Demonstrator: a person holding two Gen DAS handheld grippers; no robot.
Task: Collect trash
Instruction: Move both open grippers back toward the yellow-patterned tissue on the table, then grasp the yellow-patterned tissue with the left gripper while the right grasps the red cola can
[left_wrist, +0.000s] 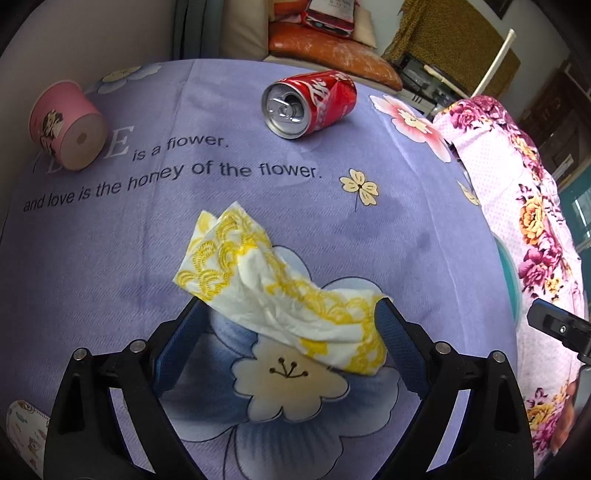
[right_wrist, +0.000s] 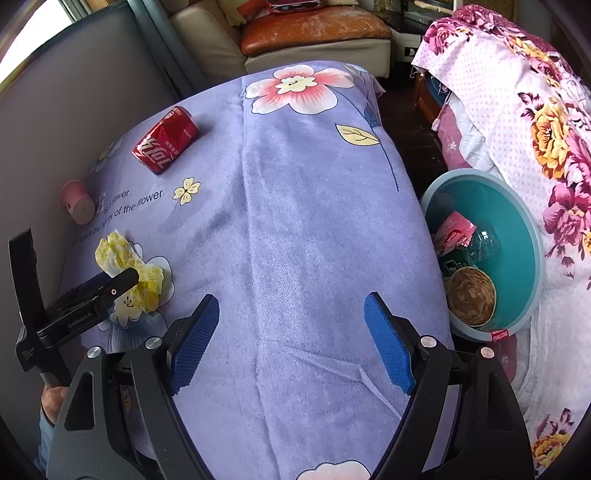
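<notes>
Left gripper (left_wrist: 291, 314) agape around napkin (left_wrist: 280, 291)

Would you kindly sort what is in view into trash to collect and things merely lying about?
Job:
crumpled napkin
red can
pink paper cup
teal basin

Lying about:
purple tablecloth
pink floral cover
orange cushion

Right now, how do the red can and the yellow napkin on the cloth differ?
The can is rigid metal, lying on its side with its opened top showing; the napkin is soft paper, crumpled. The can sits far across the cloth with nothing near it; the napkin lies between the open fingers of the left hand-held gripper. The can is red with white lettering; the napkin is white with yellow print. Both are outside the teal basin.
</notes>
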